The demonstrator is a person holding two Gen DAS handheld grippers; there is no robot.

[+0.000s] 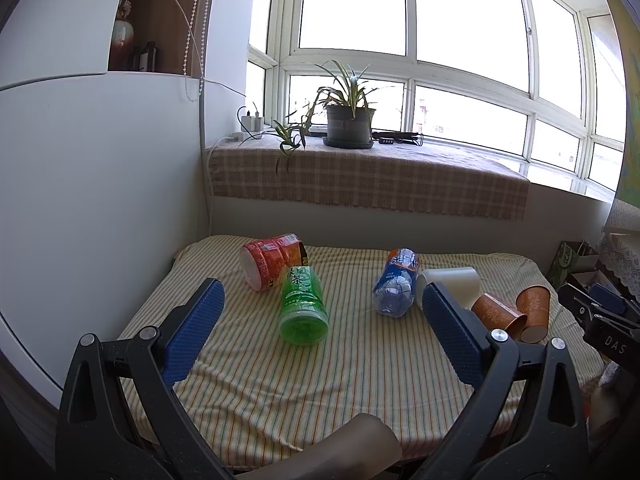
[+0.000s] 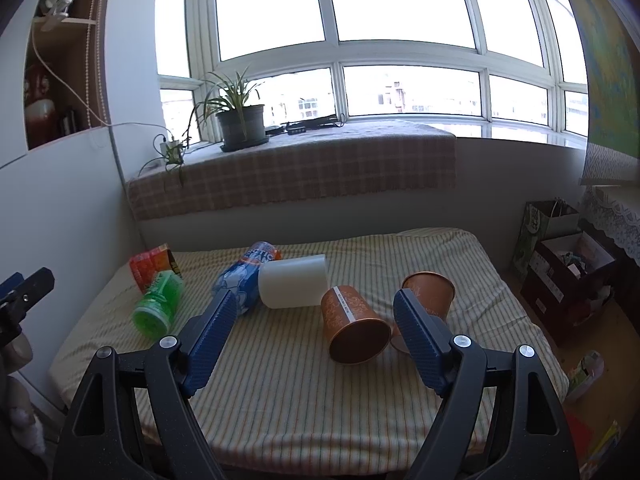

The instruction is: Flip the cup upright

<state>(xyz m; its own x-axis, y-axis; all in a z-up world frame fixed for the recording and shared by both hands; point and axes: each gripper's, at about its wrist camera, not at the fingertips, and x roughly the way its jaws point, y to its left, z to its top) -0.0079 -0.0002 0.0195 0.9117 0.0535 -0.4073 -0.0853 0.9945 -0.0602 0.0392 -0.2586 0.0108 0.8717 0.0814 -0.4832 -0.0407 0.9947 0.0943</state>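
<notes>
Orange paper cup lies on its side on the striped desk; right gripper and left gripper both spread wide, empty.

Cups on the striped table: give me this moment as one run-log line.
left gripper: open, empty | right gripper: open, empty | white cup: on side | two brown cups: on side, untouched | step: none upright

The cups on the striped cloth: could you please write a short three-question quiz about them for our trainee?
1. True or false: the white cup stands upright.
2. How many orange paper cups lie on the striped cloth?
3. Which tongs are nearer the orange cups: A left tongs, B right tongs?

Key: 1 false, it lies on its side. 2 two, near cup, far cup. 3 B.
</notes>
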